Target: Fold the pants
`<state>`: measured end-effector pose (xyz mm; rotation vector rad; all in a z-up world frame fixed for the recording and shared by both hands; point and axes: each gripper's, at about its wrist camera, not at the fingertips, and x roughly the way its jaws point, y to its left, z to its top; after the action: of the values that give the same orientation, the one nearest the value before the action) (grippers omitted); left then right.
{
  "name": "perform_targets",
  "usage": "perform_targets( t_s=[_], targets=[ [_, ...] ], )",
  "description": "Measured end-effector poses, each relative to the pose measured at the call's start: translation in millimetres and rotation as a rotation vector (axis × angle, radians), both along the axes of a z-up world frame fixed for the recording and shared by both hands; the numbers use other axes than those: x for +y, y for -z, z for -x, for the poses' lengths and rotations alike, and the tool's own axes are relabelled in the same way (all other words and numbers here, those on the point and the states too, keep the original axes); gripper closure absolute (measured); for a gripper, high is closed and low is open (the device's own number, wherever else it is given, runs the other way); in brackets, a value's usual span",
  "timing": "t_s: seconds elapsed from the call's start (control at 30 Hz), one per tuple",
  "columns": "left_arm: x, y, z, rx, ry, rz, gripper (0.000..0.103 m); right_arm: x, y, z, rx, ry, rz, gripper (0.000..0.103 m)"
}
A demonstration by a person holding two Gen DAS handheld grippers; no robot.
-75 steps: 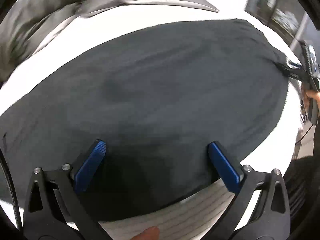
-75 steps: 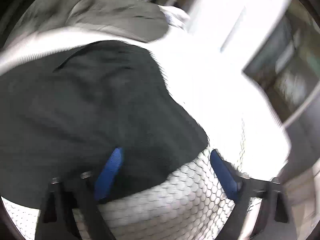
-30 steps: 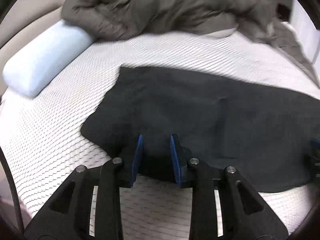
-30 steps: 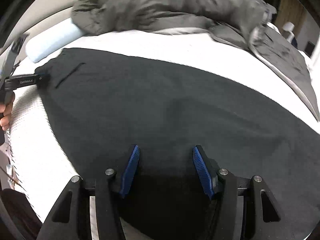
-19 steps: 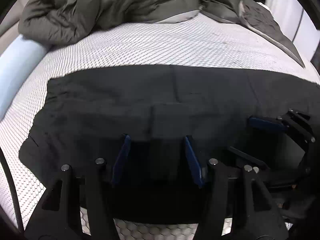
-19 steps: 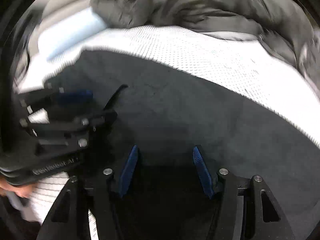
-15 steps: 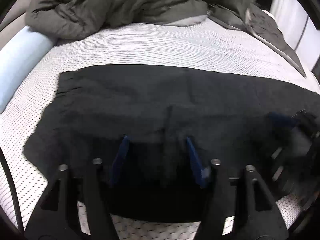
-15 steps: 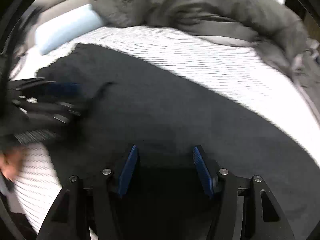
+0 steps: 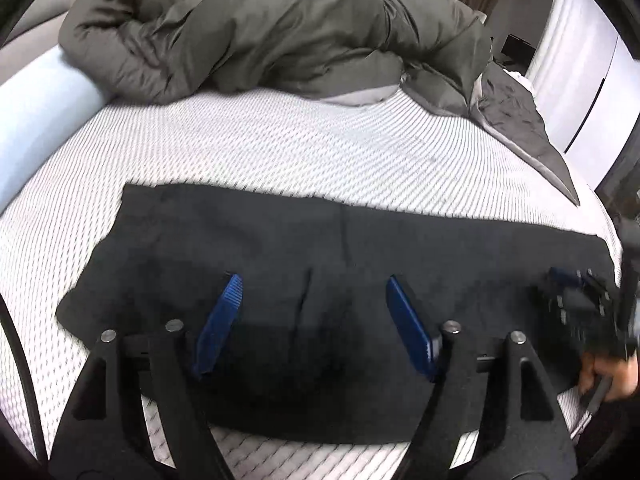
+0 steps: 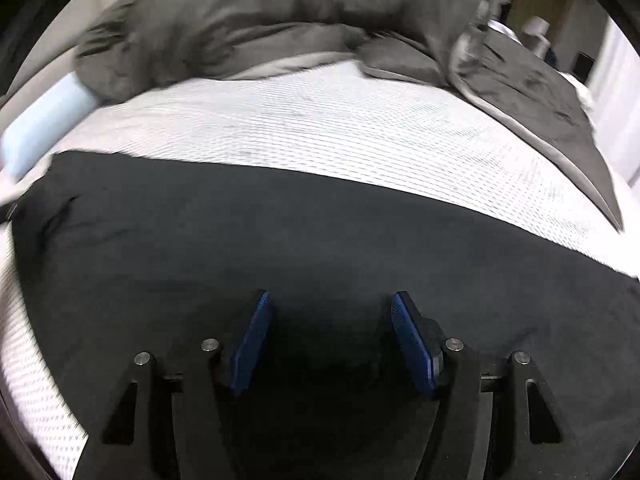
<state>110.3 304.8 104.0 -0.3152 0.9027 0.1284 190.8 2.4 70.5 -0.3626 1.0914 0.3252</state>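
The left tool (image 9: 312, 316) is showing black angular arms with triangular cut-outs, round silver screws at the pivots and ribbed blue pads (image 9: 218, 322); a thin black cable is curving along its left side. The right tool (image 10: 332, 340) is showing the same black frame, silver screws and blue pads.

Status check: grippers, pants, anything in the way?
Left gripper just opened, right gripper open. Black pants flat on mattress. Grey duvet well behind, clear.

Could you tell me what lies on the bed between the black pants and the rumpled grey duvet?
Only a bare stretch of white textured mattress separates the pants from the duvet; the left wrist view shows it most sharply.
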Motion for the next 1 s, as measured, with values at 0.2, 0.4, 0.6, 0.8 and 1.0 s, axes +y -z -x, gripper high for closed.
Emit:
perform_targets(
  t_s=[0.2,0.4,0.6,0.8,1.0],
  targets=[
    [6.4,25.6,-62.0,0.147,-0.015,-0.171,0.038,14.9,1.0,24.4,-0.004,-0.120,0.039,0.039],
    [49.8,65.9,-73.8,0.233,-0.191,-0.301,0.049,-4.9,3.6,26.2,-0.001,-0.133,0.080,0.039],
    [51.5,50.6,-66.6,0.216,-0.230,-0.262,0.059,-62.1,-1.4,14.0,-0.016,-0.011,0.141,0.039],
    [-21.8,-4.8,-33.6,0.027,-0.056,-0.137,0.044,-101.2,-18.4,17.2,-0.030,0.041,0.106,0.039],
    [-178.6,7.8,-15.3,-0.014,0.247,-0.074,0.018,-80.7,-16.4,52.9,0.011,-0.186,0.070,0.039]
  ],
)
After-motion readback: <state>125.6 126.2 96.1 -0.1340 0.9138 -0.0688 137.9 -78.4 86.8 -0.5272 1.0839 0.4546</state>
